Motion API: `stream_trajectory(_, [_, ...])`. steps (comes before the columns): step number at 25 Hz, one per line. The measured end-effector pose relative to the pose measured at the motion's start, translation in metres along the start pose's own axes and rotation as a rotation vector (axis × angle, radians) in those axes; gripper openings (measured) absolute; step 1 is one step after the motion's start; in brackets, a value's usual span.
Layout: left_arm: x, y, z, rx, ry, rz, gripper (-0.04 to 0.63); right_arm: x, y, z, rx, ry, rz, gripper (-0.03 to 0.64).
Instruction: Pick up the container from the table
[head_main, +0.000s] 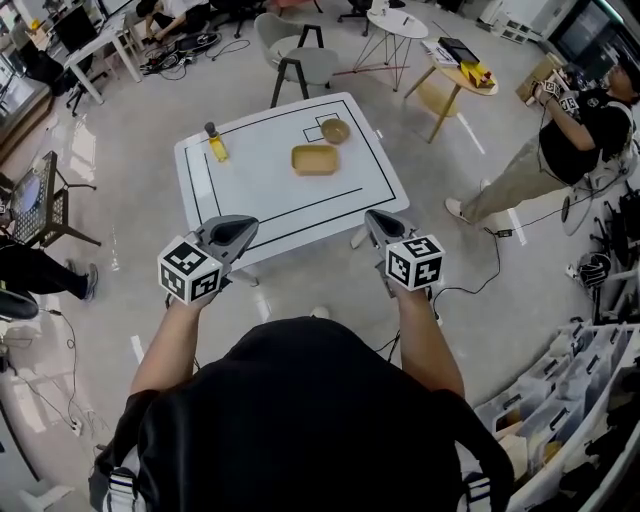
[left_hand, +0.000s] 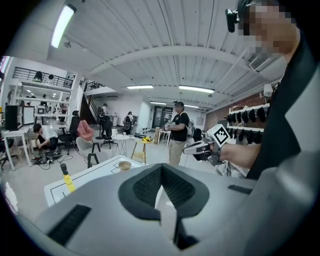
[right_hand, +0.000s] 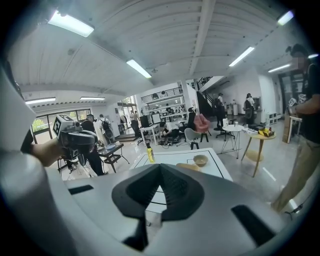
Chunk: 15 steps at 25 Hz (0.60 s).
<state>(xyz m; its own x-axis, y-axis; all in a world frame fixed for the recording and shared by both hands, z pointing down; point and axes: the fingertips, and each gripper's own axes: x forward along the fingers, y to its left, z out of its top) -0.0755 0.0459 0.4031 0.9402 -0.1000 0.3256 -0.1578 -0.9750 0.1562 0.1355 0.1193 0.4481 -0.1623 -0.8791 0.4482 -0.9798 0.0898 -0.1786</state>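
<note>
The big white table (head_main: 260, 195), marked with black lines, sits mid-floor, and the person stands back from its near edge with both grippers up in the air, well short of it. Off to the right another person (head_main: 570, 140) in a black top stands holding a pair of grippers. A grey chair (head_main: 305, 60) is tucked at the table's far side, and a wooden round table (head_main: 455, 78) stands beyond its far right corner.

Left gripper (head_main: 240, 228): its own view shows the dark pads pressed together in a tight V with nothing between them. Right gripper (head_main: 378, 222): same story, jaws closed on each other and empty.

Now the tabletop. The container (head_main: 315, 159), a shallow yellow rectangular tray, lies flat near the table's middle, toward the far side, and only its own yellow floor shows inside. Just behind it and slightly right, inside a small drawn square, sits a tan bowl (head_main: 335, 130); what it holds can't be made out from here. Over by the far left edge, well apart from both, a yellow bottle (head_main: 215, 145) with a dark cap stands upright.
</note>
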Motion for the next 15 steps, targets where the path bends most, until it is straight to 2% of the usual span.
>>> stream_trajectory(15, [0.064, 0.005, 0.011, -0.038, 0.012, 0.061, 0.008, 0.024, -0.055, 0.002, -0.025, 0.046, 0.097, 0.005])
